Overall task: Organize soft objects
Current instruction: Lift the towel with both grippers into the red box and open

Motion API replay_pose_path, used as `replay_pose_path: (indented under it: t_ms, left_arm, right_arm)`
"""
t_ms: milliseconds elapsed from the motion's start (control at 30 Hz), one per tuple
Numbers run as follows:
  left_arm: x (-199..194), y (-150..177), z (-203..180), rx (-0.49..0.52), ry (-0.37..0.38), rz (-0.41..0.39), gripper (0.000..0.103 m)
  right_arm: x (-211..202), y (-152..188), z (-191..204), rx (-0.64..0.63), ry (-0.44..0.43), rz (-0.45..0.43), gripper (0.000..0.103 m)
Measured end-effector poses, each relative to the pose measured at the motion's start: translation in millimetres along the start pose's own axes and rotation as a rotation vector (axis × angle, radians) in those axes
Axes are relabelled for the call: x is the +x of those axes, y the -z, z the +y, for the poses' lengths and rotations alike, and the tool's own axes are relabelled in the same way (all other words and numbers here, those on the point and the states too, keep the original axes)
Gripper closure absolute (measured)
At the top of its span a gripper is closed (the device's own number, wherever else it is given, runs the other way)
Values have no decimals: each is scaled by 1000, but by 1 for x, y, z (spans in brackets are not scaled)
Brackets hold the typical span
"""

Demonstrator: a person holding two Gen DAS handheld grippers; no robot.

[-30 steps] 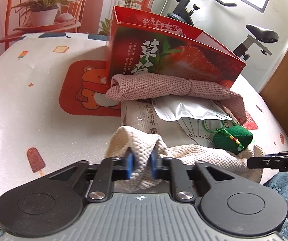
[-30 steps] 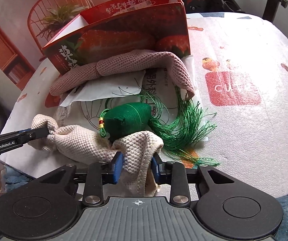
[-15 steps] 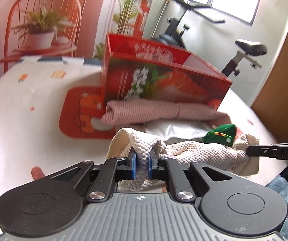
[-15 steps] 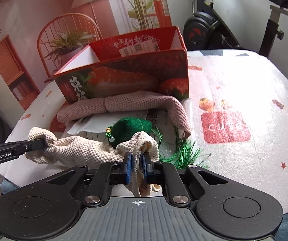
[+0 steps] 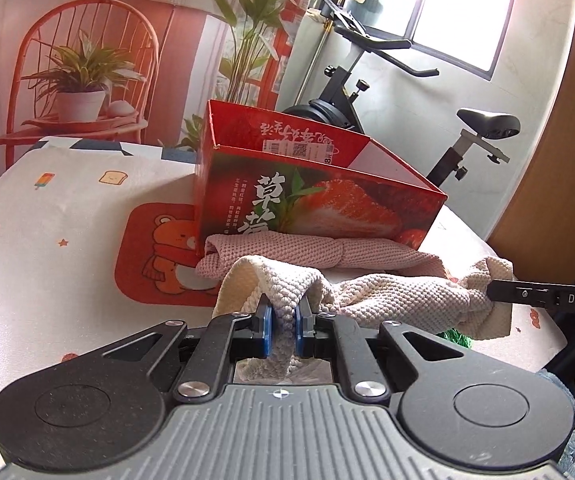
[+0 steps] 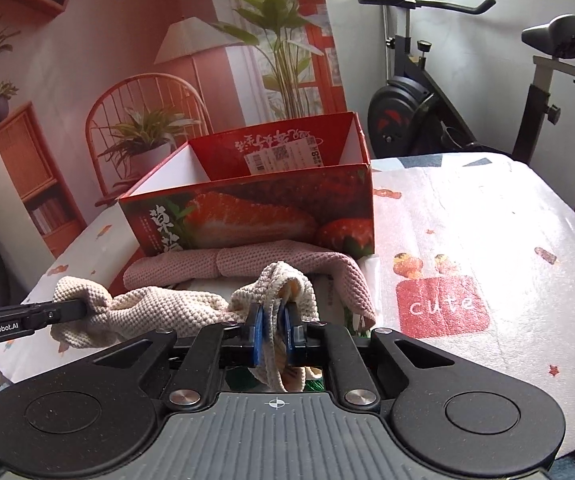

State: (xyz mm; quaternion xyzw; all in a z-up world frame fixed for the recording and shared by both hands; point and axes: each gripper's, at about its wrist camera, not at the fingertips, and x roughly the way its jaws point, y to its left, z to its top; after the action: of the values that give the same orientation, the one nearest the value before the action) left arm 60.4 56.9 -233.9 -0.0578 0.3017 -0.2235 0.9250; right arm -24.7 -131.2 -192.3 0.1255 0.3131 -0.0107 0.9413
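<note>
- left gripper: jaws pinched on one bunched end of the cream towel, blue pads pressed into the knit.
- right gripper: jaws pinched on the opposite end of the same towel. (each gripper's tip also shows at the edge of the other wrist view.)
- towel position: slung between the two grippers, above the desk and in front of the box; a two-point hold likely serves to spread it or carry it level.
- pink towel: rolled, lying on the desk against the box's front wall.
- strawberry box: open-topped and upright; the visible inner walls show no contents, the floor is hidden.
- judgement: the box is the probable destination, so both ends would need to clear its front wall together.
</note>
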Motion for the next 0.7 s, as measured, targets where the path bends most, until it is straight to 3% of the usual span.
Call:
replay_pose_path:
  t_ms: [333,467,700]
  left_arm:
    - [-8,-19,-5,38,-12,-43,91]
    - [-15,-47,-11,72,-13,-107,91]
    - [-3,-109,-22,93,-26,-166,91]
  right_arm:
    - [-6,-12,4,-23,-14,-56,93]
    - [-12,-40,7,-55,-29,-135,93]
    - [3,-99,3,-92,-45,-190,93]
